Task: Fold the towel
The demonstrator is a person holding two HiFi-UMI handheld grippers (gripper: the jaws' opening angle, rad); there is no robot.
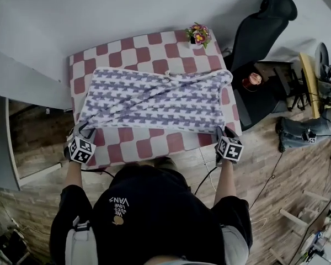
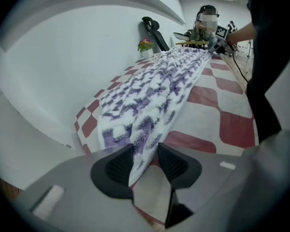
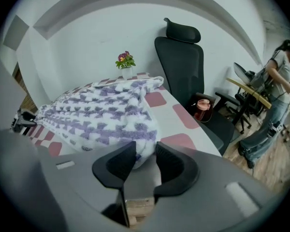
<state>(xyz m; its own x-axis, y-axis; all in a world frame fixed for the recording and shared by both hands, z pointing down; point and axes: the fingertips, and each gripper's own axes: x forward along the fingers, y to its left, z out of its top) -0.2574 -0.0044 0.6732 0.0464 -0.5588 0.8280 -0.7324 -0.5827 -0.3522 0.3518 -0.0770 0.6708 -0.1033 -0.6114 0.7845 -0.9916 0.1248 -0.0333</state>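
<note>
Left gripper: jaws set narrow and closed on the near left corner of the towel; in the left gripper view the cloth fills the gap between the pads and hangs down below them. Right gripper: jaws likewise narrow, closed on the near right corner; a rounded bulge of the fabric sits pressed between the pads. Both tools point down and away from the person; each marker cube, left and right, faces the head camera.

Towel: white with a purple pattern; spread flat across the table, long side running left to right; the far right part is bunched and rolled over (the fold there is loose, not squared); the near edge lies between the two grippers, close to the table's near side.

Table: covered in a red and white chequered cloth; a small flower pot stands at the far right corner, apart from the towel.

Surroundings: a black office chair beside the table's right end, a reddish cup on its seat; a second person stands on the wooden floor further right.
</note>
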